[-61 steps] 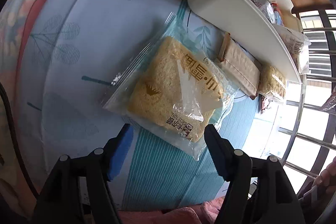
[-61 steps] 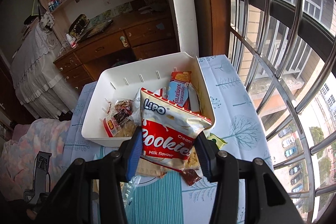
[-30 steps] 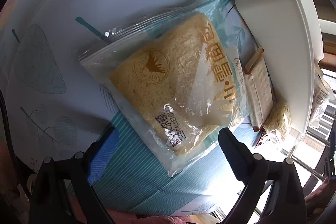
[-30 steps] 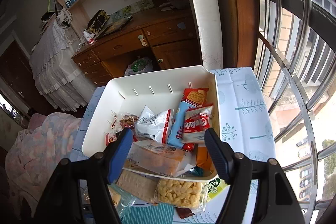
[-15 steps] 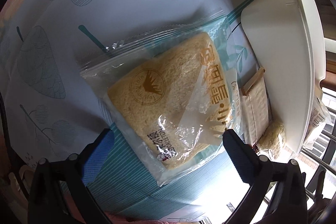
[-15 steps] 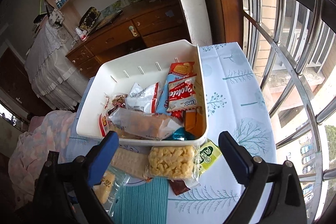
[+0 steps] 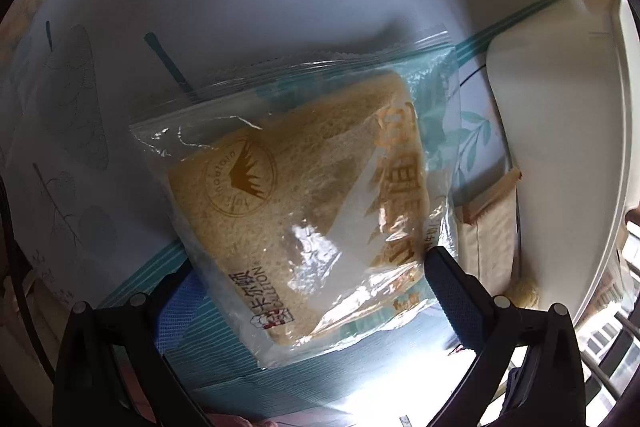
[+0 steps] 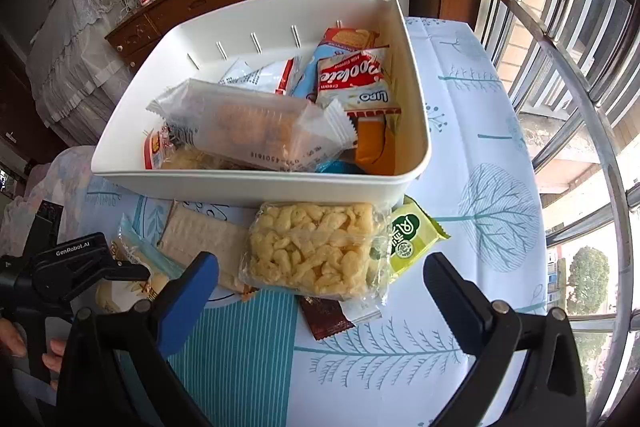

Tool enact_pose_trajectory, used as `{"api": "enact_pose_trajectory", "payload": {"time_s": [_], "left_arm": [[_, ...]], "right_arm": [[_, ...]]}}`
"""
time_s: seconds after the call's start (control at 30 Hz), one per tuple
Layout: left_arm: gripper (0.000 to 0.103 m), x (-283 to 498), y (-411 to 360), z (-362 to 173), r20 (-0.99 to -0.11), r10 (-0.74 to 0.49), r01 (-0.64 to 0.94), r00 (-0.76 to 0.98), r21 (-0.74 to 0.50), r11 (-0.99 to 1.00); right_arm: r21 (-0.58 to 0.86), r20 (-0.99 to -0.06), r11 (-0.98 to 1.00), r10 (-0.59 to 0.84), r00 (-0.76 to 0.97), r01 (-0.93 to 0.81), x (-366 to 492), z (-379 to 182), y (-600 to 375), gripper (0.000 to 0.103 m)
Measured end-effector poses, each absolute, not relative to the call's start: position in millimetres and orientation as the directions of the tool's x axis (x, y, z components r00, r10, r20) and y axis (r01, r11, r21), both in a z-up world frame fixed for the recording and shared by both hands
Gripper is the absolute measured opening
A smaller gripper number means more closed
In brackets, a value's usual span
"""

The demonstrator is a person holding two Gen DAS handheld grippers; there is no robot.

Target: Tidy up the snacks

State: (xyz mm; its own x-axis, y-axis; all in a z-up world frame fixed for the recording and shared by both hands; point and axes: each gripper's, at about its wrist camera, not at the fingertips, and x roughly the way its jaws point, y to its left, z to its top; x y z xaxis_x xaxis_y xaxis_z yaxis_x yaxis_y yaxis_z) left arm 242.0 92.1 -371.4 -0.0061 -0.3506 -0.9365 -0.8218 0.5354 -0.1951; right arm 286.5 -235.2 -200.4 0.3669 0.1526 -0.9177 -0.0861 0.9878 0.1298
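A clear bag of sliced bread (image 7: pixel 312 211) lies flat on the tablecloth. My left gripper (image 7: pixel 316 291) is open, with a finger on each side of the bag's near end. The white bin (image 8: pixel 412 99) holds several snack packs, with the red-and-white Lipo cookies pack (image 8: pixel 352 75) at its right side. My right gripper (image 8: pixel 320 291) is open and empty, low over a clear pack of yellow puffed snack (image 8: pixel 316 247) lying in front of the bin. The left gripper also shows in the right wrist view (image 8: pixel 100 267), over the bread bag (image 8: pixel 132 267).
A beige cracker pack (image 8: pixel 204 239), a green packet (image 8: pixel 412 235) and a brown wrapper (image 8: pixel 324 315) lie by the puffed snack. The bin's side (image 7: pixel 560 131) is right of the bread. Window bars (image 8: pixel 560 59) run along the table's right edge.
My right gripper let the Lipo cookies pack go into the bin, opened wide and came down toward the puffed snack pack. My left gripper opened wider and moved in around the bread bag.
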Motion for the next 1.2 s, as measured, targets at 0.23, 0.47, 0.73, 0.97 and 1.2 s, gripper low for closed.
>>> {"api": "enact_pose_trajectory", "payload": {"time_s": [0.23, 0.47, 0.73, 0.97, 1.2], "left_arm": [[0.103, 266.9, 83.6, -375.0, -0.950, -0.297, -0.852, -0.094, -0.078, 0.517], [0.103, 282.9, 78.6, -377.5, -0.957, -0.270, -0.858, -0.109, -0.046, 0.511], [0.103, 271.7, 80.2, -373.8, -0.966, -0.242, -0.857, -0.094, -0.045, 0.513], [0.095, 261.9, 78.8, -365.8, -0.967, -0.239, -0.863, -0.085, -0.048, 0.504], [0.090, 249.0, 91.4, -367.6, -0.946, -0.317, -0.892, -0.073, -0.080, 0.446]], "right_arm": [[0.083, -0.938, 0.991, 0.115, 0.326, -0.109, 289.6, -222.7, -222.2, 0.103], [0.047, -0.951, 0.992, 0.080, 0.300, -0.118, 292.5, -238.4, -210.4, 0.103], [-0.022, -0.953, 0.990, 0.023, 0.303, -0.143, 293.4, -251.6, -192.6, 0.100], [-0.026, -0.952, 0.982, 0.032, 0.303, -0.187, 288.3, -253.2, -185.0, 0.089], [0.006, -0.952, 0.979, 0.069, 0.299, -0.205, 281.8, -248.0, -197.3, 0.085]]}}
